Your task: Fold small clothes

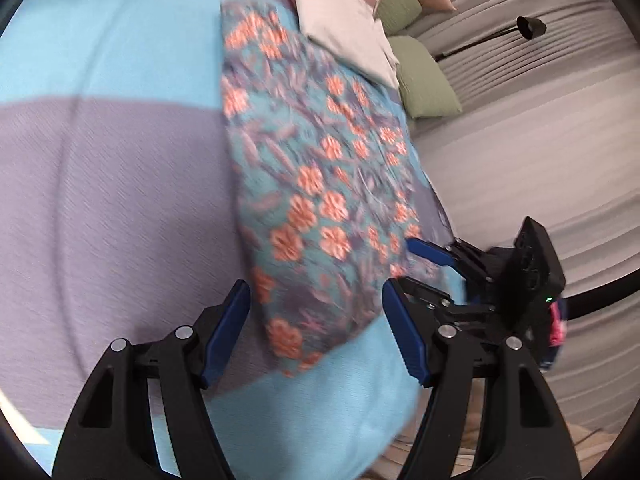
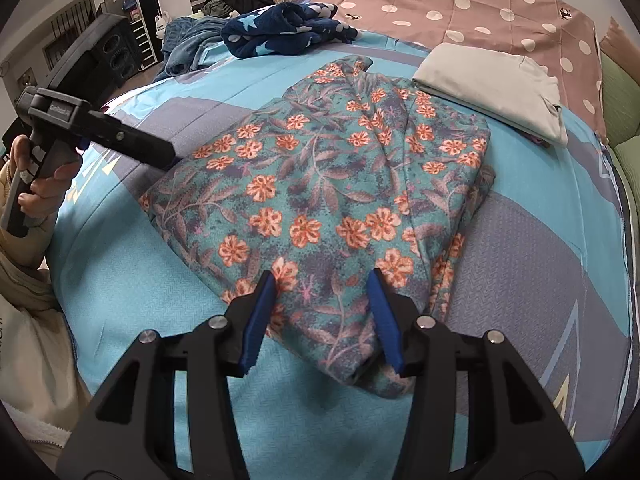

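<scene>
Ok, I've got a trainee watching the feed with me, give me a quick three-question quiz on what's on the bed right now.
1. True or false: the right hand-held gripper is clamped shut on the floral garment.
2. Multiple choice: what lies just beyond the floral garment's far right corner? A) a folded pale grey cloth B) a pair of shoes C) a laundry basket
3. Fill in: the left hand-held gripper is ____, with the floral garment's near end showing between its fingers.

Key: 1 false, its jaws are open over the near edge. 2 A. 3 open.
</scene>
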Demonstrator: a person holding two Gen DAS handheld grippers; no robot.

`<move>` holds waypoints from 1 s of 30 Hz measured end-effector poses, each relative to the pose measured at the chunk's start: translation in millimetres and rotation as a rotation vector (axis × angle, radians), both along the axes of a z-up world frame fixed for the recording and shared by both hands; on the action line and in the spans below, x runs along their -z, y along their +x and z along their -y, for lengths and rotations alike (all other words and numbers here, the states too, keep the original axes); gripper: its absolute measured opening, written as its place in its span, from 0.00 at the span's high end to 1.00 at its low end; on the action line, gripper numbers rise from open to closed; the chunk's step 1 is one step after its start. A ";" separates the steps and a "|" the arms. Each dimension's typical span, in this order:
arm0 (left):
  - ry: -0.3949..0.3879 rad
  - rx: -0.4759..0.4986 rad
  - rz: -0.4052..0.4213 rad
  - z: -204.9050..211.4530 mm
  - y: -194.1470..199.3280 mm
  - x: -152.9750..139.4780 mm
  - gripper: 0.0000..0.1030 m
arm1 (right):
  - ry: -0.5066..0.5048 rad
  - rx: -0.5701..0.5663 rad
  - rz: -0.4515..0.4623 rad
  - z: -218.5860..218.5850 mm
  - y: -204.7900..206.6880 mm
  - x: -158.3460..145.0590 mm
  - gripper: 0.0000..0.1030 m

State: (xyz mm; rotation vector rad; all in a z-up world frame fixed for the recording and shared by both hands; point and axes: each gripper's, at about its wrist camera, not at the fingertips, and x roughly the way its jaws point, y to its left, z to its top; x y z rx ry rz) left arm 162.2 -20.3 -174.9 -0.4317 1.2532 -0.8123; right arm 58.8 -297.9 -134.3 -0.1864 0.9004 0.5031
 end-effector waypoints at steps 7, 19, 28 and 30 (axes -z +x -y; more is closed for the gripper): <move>-0.057 0.035 -0.088 5.0 -0.6 11.3 0.33 | 0.018 -0.007 -0.003 3.1 -0.3 0.6 0.51; -0.196 0.067 -0.226 4.8 17.2 26.3 0.33 | 0.049 -0.014 0.001 5.5 -1.9 1.9 0.46; -0.216 0.087 -0.275 18.3 27.6 30.1 0.33 | 0.148 0.015 -0.035 15.5 0.8 2.6 0.46; -0.214 0.094 -0.279 23.5 30.0 30.3 0.32 | 0.160 0.018 -0.037 16.1 0.4 3.0 0.46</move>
